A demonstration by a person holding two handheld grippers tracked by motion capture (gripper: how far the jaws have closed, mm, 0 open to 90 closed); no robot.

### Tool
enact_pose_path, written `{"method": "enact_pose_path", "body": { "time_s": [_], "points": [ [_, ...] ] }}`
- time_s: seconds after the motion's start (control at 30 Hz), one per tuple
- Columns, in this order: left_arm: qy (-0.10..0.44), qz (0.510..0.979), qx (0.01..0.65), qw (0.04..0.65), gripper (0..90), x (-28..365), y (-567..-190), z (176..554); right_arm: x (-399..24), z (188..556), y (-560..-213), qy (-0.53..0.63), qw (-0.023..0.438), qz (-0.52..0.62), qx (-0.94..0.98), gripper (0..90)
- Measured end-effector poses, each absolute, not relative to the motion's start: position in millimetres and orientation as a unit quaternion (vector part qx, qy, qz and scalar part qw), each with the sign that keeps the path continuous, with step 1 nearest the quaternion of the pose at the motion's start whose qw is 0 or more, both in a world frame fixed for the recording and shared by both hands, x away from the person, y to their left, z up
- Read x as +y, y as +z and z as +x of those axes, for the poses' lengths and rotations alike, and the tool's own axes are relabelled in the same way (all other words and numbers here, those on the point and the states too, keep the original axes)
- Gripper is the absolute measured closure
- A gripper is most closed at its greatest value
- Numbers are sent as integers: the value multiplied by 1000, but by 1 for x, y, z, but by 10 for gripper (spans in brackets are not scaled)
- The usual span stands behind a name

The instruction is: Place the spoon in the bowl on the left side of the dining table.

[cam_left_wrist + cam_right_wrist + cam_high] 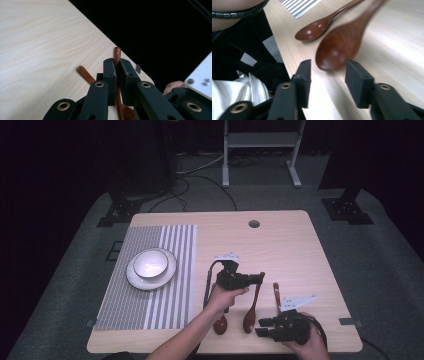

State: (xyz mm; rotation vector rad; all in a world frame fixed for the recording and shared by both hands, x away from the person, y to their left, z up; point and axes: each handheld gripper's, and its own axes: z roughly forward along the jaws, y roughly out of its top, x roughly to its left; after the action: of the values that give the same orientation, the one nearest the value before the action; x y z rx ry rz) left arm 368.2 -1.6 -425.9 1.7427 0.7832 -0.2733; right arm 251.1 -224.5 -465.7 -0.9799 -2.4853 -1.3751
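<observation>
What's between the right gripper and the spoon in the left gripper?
Just bare table: in the right gripper view the spoon bowl lies just ahead of the right gripper, whose jaws are open.

Black claws point(116, 82) w/ brass rivets, grey 3-cornered top plates, black cables; bare forearms, no sleeves.

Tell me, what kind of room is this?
Probably a recording studio or lab, not a home: dark curtained surroundings, a metal stand behind, cables on grey floor, and one wooden table laid with placemat, bowl and wooden spoons.

Table lit brightly from above, surroundings dark; nearer spoon point(338, 47) blurred, glare on wood
</observation>
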Motion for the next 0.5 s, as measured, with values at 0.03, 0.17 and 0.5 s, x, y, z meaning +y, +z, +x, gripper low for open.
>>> {"method": "enact_pose_path", "body": {
  "time_s": [0.03,0.17,0.5],
  "points": [
    [-109,744,332,570,844,-1,-423,369,-226,251,-465,-459,68,-329,-823,504],
    [-93,744,333,572,844,6,-414,373,-234,251,-462,-468,65,-337,-814,471],
    [-64,733,345,582,844,27,-399,383,-246,251,-461,-462,46,-353,-812,429]
  ]
}}
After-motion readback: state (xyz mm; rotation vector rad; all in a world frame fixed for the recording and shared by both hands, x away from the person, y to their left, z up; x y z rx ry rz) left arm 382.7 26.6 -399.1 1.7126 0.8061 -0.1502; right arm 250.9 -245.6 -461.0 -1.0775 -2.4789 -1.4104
